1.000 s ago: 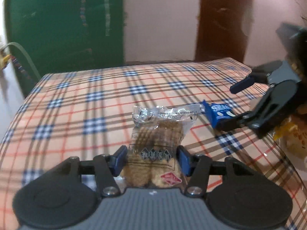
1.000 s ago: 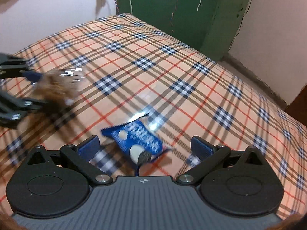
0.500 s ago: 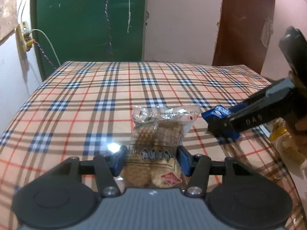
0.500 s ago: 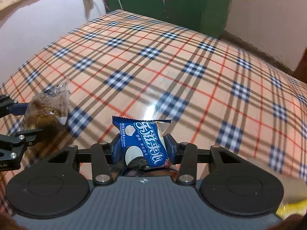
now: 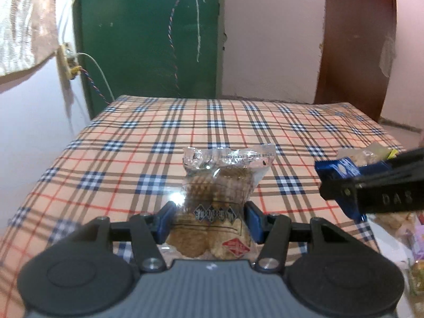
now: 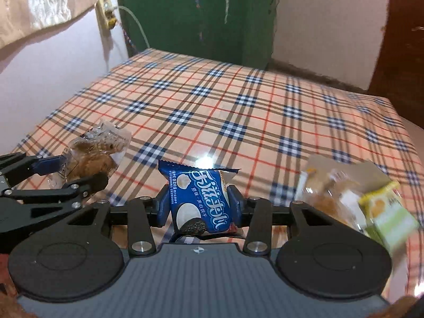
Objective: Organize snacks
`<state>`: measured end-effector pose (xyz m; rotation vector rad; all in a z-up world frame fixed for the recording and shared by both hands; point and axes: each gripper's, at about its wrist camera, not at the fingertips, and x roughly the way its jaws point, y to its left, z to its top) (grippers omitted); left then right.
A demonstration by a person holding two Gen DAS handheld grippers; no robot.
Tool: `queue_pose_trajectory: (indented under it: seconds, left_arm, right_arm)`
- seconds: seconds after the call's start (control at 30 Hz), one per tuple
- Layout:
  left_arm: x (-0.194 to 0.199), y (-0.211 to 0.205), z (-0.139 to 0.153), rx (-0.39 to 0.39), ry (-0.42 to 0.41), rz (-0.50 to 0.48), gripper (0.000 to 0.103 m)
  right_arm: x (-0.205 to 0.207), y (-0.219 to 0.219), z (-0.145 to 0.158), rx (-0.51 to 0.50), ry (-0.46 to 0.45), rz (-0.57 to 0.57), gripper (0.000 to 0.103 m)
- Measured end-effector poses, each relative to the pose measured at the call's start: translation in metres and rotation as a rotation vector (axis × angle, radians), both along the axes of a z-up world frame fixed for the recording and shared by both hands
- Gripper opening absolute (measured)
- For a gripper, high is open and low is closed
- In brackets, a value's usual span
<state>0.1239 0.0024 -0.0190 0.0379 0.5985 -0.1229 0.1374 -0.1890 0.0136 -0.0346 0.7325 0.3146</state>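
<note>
My left gripper (image 5: 209,221) is shut on a clear packet of brown cookies (image 5: 220,198) and holds it above the plaid table (image 5: 159,132). My right gripper (image 6: 198,205) is shut on a blue cookie packet (image 6: 198,201), also lifted off the table. In the left wrist view the right gripper (image 5: 352,182) comes in from the right with the blue packet (image 5: 336,168). In the right wrist view the left gripper (image 6: 66,172) shows at the left with the clear packet (image 6: 92,153).
A pile of other snack packets (image 6: 352,198), clear, tan and yellow-green, lies at the table's right edge; it also shows in the left wrist view (image 5: 371,153). A green door (image 5: 148,31) and pink wall stand behind the table.
My right gripper closed on the blue packet and lifted it off the table. Both grippers have risen and tilted up, each holding its packet; the snack pile has come into the right view.
</note>
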Motion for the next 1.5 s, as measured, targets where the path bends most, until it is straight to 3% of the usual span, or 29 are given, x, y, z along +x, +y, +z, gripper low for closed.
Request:
queue_pose_trajectory:
  seconds: [0.23, 0.63, 1.5]
  left_arm:
    - [-0.041, -0.008, 0.021, 0.005, -0.032, 0.033, 0.055]
    - [-0.092, -0.027, 0.039, -0.015, -0.043, 0.015, 0.055]
    - [-0.132, -0.085, 0.054, -0.054, -0.075, -0.113, 0.055]
  right_arm:
    - [-0.061, -0.012, 0.018, 0.071, -0.024, -0.068, 0.052]
    - [-0.131, -0.046, 0.045, 0.096, -0.077, -0.134, 0.052]
    - [-0.217, -0.118, 0.064, 0.116, -0.152, -0.279, 0.052]
